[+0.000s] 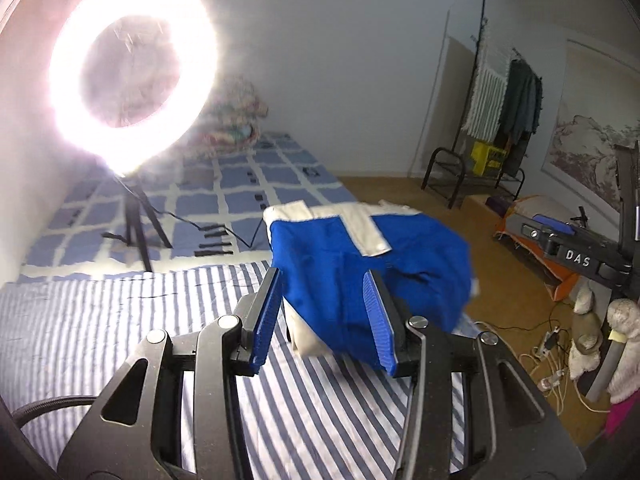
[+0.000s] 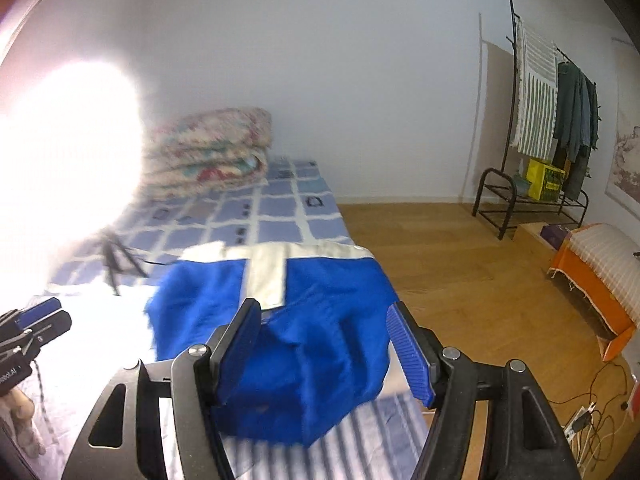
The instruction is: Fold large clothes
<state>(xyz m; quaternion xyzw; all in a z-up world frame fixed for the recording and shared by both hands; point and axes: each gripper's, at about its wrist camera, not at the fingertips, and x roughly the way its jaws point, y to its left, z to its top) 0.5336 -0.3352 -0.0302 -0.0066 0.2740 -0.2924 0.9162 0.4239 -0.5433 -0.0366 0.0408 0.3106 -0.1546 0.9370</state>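
A blue garment with white bands (image 1: 360,264) lies bunched on the striped sheet of the bed (image 1: 120,340), near its right edge. It also shows in the right wrist view (image 2: 300,328). My left gripper (image 1: 320,312) is open, its jaws apart just in front of the garment's near left edge, holding nothing. My right gripper (image 2: 328,344) is open too, its jaws spread wide over the garment's near side. The left gripper (image 2: 32,332) shows at the left edge of the right wrist view. The right gripper (image 1: 568,244) shows at the right of the left wrist view.
A bright ring light on a tripod (image 1: 132,80) stands on the checked bedspread (image 1: 240,192). A folded quilt (image 2: 212,144) lies at the bed's head. A clothes rack (image 2: 560,112) stands by the far wall. An orange bench (image 2: 600,276) and cables (image 2: 592,412) sit on the wooden floor.
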